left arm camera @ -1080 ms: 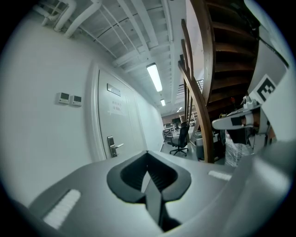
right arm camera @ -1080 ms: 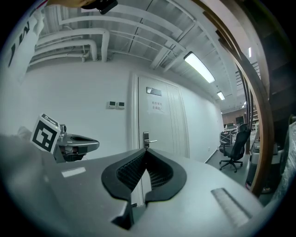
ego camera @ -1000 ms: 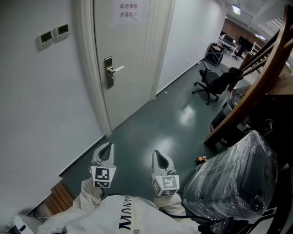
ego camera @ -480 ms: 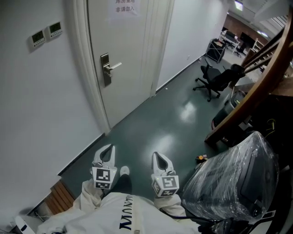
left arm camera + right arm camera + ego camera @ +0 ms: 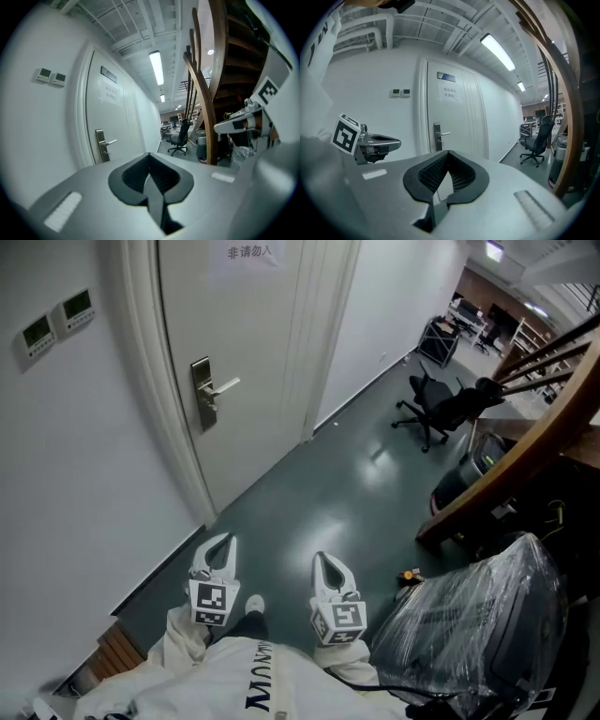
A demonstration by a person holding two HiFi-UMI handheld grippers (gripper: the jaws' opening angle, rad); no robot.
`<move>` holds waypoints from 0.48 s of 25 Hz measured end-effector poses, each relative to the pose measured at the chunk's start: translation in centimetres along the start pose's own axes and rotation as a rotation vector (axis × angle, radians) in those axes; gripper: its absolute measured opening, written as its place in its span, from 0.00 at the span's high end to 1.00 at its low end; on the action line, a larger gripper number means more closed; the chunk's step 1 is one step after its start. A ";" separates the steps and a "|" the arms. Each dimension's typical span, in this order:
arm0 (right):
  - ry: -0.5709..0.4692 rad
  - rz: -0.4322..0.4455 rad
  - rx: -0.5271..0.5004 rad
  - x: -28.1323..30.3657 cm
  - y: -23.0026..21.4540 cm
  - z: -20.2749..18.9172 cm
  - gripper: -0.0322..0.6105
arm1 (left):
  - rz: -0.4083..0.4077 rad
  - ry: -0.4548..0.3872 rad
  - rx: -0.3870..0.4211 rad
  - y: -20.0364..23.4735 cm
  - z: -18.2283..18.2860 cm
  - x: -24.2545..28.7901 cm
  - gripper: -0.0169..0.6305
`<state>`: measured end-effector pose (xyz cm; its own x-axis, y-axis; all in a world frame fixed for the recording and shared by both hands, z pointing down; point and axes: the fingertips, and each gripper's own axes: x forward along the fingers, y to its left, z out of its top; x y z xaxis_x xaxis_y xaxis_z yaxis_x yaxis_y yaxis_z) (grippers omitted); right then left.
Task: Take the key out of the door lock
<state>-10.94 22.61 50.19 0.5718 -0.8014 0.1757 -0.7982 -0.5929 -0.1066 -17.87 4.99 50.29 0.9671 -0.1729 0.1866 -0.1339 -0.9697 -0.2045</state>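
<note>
The step in hand looks like the approach. The door stands well ahead of both tools, so its lock plate and handle are out of reach. The key should sit in that plate, but it is too small to make out. The left tool and right tool are both narrow, jaws together on nothing. Next, I judge, 1 tool must reach the lock, open, and pinch the key.
</note>
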 end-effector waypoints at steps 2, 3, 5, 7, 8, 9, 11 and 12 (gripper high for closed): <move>0.010 0.007 0.002 2.4 -0.2 0.2 0.95 | -0.001 0.010 -0.002 1.3 -0.3 1.9 0.97; 0.014 0.009 0.006 3.6 -0.3 0.2 0.95 | -0.001 0.016 -0.004 2.0 -0.5 2.8 0.97; 0.021 0.011 0.014 6.0 -0.5 0.3 0.95 | 0.000 0.032 -0.009 3.5 -1.0 4.7 0.97; 0.027 0.014 0.015 8.4 -0.7 0.6 0.95 | 0.000 0.043 -0.011 4.9 -1.3 6.7 0.97; 0.029 0.015 0.015 9.6 -0.8 0.7 0.95 | -0.001 0.045 -0.011 5.6 -1.3 7.7 0.97; 0.032 0.016 0.016 10.8 -0.9 0.9 0.95 | -0.003 0.044 -0.011 6.2 -1.3 8.6 0.97; 0.033 0.014 0.018 13.1 -1.3 1.3 0.95 | -0.007 0.041 -0.010 7.5 -1.1 10.3 0.97; 0.031 0.014 0.016 14.3 -1.4 1.6 0.95 | -0.008 0.039 -0.010 8.2 -1.0 11.1 0.97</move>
<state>-1.40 11.85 51.26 0.5543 -0.8068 0.2045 -0.8027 -0.5832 -0.1248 -8.42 -5.07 51.67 0.9590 -0.1720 0.2253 -0.1289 -0.9725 -0.1938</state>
